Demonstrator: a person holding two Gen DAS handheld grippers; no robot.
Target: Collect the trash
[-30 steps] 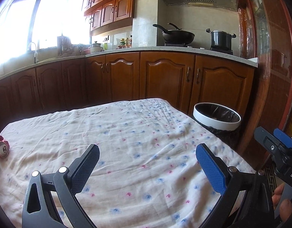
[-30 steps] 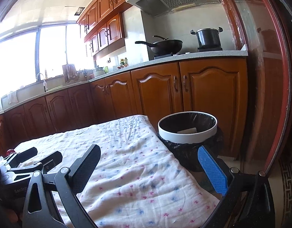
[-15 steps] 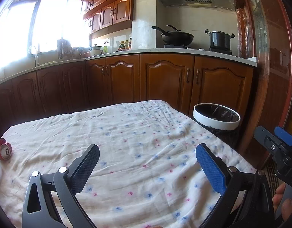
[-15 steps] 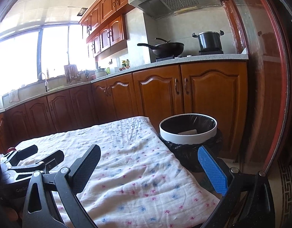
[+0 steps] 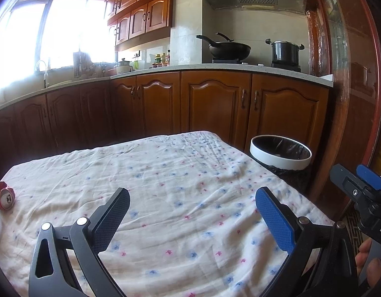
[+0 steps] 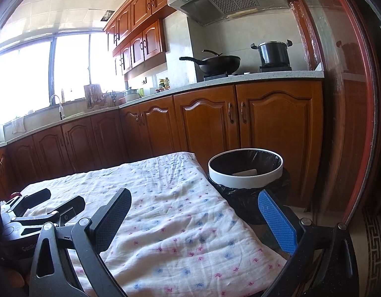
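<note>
Left wrist view gives us the left hand-held gripper (image 5: 191,212) with its fingers spread wide apart and nothing between them, hovering over the counter (image 5: 180,173), which is draped in a flower-print cloth. A crushed red can (image 5: 3,195) lies on its side at the far left edge of the cloth, well apart from our fingers; we judge it the trash to collect. Just beyond it, at the picture's edge, is something pale that we cannot identify.

The trash bin (image 6: 245,173), white-rimmed and lined with a black bag, stands on the floor just beside the counter's right end, so anything lifted can be dropped straight in; a pale piece already lies inside. The right hand-held gripper (image 6: 195,212) is likewise spread and empty, hanging near that corner. We think the left one suits the can, being on its side.
</note>
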